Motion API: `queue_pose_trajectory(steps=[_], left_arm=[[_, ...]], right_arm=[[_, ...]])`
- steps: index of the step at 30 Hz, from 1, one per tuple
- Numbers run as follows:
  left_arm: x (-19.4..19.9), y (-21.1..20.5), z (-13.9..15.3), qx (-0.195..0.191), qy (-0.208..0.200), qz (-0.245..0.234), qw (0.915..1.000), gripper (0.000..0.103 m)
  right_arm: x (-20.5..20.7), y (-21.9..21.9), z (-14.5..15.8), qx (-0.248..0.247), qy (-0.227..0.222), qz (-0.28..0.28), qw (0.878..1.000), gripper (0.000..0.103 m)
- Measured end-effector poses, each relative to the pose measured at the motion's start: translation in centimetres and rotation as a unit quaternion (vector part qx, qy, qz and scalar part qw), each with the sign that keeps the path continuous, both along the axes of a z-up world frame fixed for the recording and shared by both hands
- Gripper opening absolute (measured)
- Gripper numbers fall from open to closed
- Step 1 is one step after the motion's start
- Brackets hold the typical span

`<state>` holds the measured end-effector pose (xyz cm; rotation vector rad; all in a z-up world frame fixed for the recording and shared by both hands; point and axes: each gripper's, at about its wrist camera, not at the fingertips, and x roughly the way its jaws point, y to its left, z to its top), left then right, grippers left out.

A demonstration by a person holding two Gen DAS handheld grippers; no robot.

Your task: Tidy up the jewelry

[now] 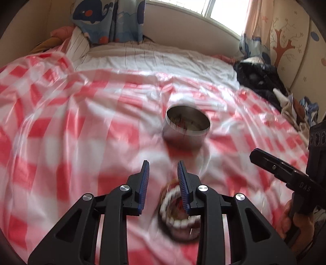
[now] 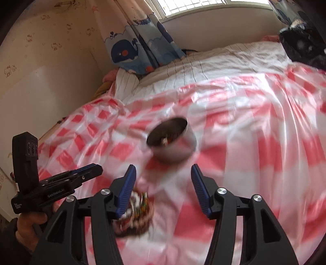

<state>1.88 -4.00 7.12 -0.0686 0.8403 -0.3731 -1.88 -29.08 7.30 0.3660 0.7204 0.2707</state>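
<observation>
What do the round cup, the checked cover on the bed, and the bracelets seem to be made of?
Round cup: probably polished metal, since its wall mirrors the red checks.
Checked cover: looks like thin glossy plastic sheeting, with bright glare along its wrinkles.
Bracelets: strung beads, some white and some dark; motion blur hides whether they are plastic, stone or pearl.

A big bed (image 1: 142,61) fills the room, with a red and white checked cover (image 1: 61,122) on it. Behind it a bright window (image 1: 224,10) lets in daylight. Whale curtains (image 2: 132,51) hang down. The wall (image 1: 285,46) has a tree picture.
</observation>
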Motion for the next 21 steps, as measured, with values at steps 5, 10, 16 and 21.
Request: queue_pose_trajectory(steps=[5,10,16,21], left_arm=[[-2.6,0.2,-1.2,0.007,0.008,-0.005,0.9999,0.027],[-3.6,-1.2,-1.6,0.048,-0.007,-0.026,0.9985,0.028],[-3.6,-2.1,-1.5,0.062,-0.026,-0.039,0.9970,0.028],[-3.6,-4.4,-1.8,0.114,-0.051,-0.070,0.9898,0.028]], right_arm=[[-2.6,1.7,-2.5,-0.012,0.018,0.005,1.000,0.058],[-3.2,3.3,-4.0,-0.029,0.025,0.018,0.999,0.058],[-3.2,3.3,-4.2,-0.030,0.025,0.015,0.999,0.064],[-3.1,3.0,-4.2,-0.023,0.026,0.010,0.999,0.064]])
